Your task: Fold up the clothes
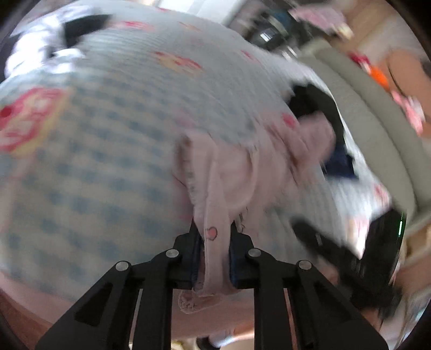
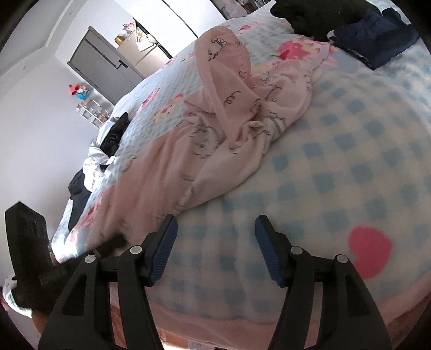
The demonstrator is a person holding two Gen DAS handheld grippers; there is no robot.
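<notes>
A pale pink garment (image 2: 229, 107) with small cartoon prints lies crumpled on the blue-and-white checked bedspread (image 2: 336, 167). In the left wrist view my left gripper (image 1: 214, 231) is shut on a strip of that pink garment (image 1: 215, 204), which runs up between the pads and hangs out below them. My right gripper (image 2: 215, 223) stands open just over the bedspread, in front of the garment's near edge, with nothing between its blue pads (image 2: 164, 247). The left wrist view is blurred.
A dark blue folded item (image 2: 377, 45) and a black one (image 2: 309, 16) lie at the far right of the bed. Black and white clothes (image 2: 107, 145) are heaped at the bed's left edge. A grey cabinet (image 2: 107, 62) stands by the white wall.
</notes>
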